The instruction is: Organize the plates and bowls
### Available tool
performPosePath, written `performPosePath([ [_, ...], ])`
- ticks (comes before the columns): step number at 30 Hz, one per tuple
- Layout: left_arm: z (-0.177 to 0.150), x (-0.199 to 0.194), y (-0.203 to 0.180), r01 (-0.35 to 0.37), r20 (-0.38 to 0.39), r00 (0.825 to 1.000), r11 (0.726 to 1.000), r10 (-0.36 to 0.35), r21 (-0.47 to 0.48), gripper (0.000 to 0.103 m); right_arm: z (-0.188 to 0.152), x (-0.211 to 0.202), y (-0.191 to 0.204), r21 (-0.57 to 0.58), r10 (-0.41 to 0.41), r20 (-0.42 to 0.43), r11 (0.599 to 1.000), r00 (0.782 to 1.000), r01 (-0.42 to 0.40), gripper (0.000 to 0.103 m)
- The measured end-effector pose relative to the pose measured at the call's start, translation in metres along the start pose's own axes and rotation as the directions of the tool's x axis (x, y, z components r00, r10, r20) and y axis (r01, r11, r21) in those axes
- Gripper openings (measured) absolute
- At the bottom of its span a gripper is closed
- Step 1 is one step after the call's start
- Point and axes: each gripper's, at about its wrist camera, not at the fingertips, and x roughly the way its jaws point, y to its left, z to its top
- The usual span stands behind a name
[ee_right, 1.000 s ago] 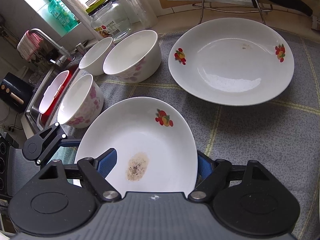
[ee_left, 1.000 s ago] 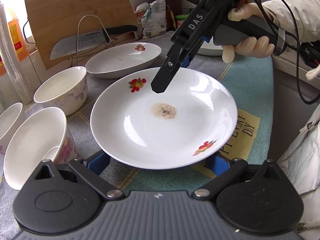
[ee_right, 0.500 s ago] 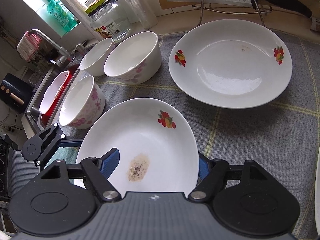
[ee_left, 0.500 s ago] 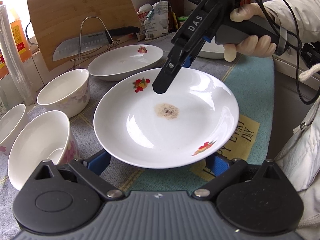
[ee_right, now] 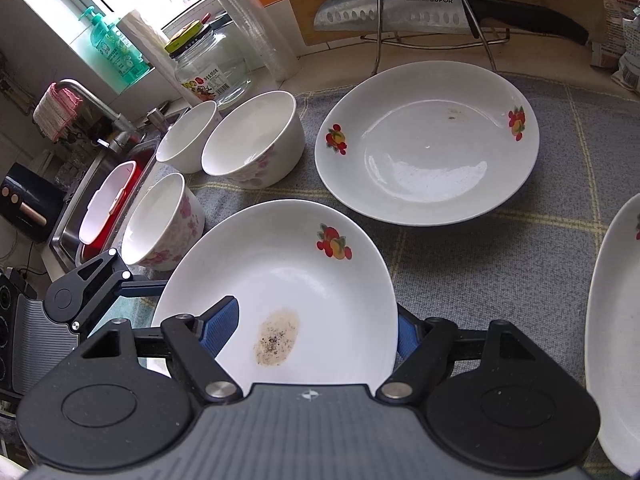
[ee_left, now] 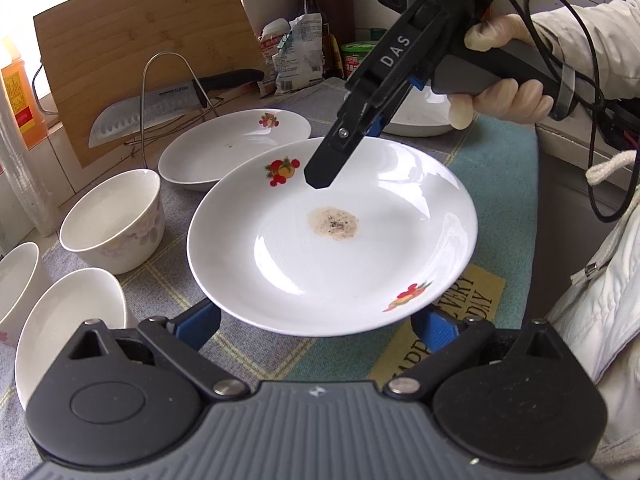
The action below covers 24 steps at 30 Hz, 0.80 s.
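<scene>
White china, stained plate (ee_left: pixel 332 240): held above the grey checked cloth (ee_right: pixel 480 264), carrying a brown peppered smear (ee_left: pixel 333 223) near its middle and fruit prints on its rim.
Right gripper (ee_right: pixel 316 328): fingers partly spread, one blue pad lying over the plate's inside and the other under its far-right rim, clamped on that edge; a gloved hand (ee_left: pixel 508 96) held its handle.
Left gripper (ee_left: pixel 316 322): both blue pads sat under the plate's near rim, one at each side; whether they pressed on it or only supported it could not be told.
Second plate (ee_right: pixel 424 140): resting on the cloth beyond the held plate, empty but for a small brown fleck and faint speckling.
Third plate (ee_right: pixel 612 320): only its edge showed at the right; contents could not be made out.
Large bowl (ee_right: pixel 252 140): upright on the cloth, left of the second plate, empty.
Small bowl (ee_right: pixel 186 136): just beside the large bowl, far left, empty.
Floral bowl (ee_right: pixel 160 220): near left, close beside the held plate, empty.
Glass jar (ee_right: pixel 212 64): behind the bowls, lidded; contents unclear.
Knife (ee_right: pixel 432 10): lying across a wire rack against the wooden board (ee_left: pixel 140 44).
</scene>
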Motion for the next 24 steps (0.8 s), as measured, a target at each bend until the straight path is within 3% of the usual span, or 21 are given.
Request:
performPosePath([
  [24, 0.097, 0.077, -0.021, 0.117, 0.013, 0.993, 0.99, -0.118, 0.083, 0.1, -0.017, -0.105, -0.108, 0.11, -0.105, 0.124, 0.99, 0.987, 0.091, 0.083],
])
